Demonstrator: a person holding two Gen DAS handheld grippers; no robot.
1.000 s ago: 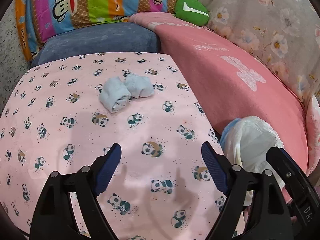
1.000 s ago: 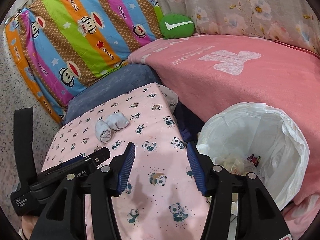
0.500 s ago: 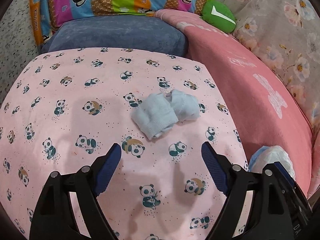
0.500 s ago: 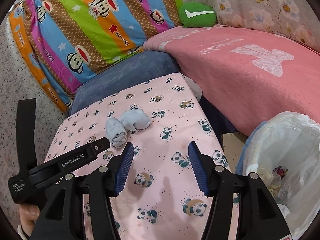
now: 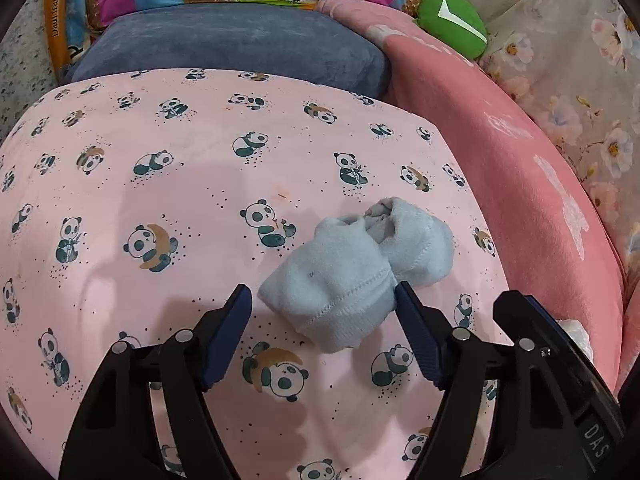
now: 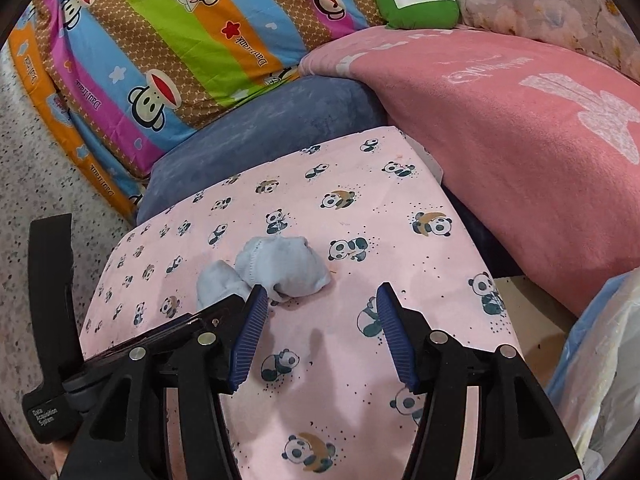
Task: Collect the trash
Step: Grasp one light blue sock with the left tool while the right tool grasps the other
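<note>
The white bag (image 6: 608, 360) shows only its edge, contents unseen. Pale-blue crumpled socks (image 5: 352, 272) lie between the wide-open left gripper (image 5: 322, 336); the right gripper (image 6: 320, 336) gapes empty.

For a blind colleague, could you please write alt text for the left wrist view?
The open left gripper reaches toward a pale blue crumpled cloth bundle lying on a pink panda-print sheet, its fingertips either side of the bundle's near end. Behind are a blue cushion, a pink blanket and a green pillow.
</note>
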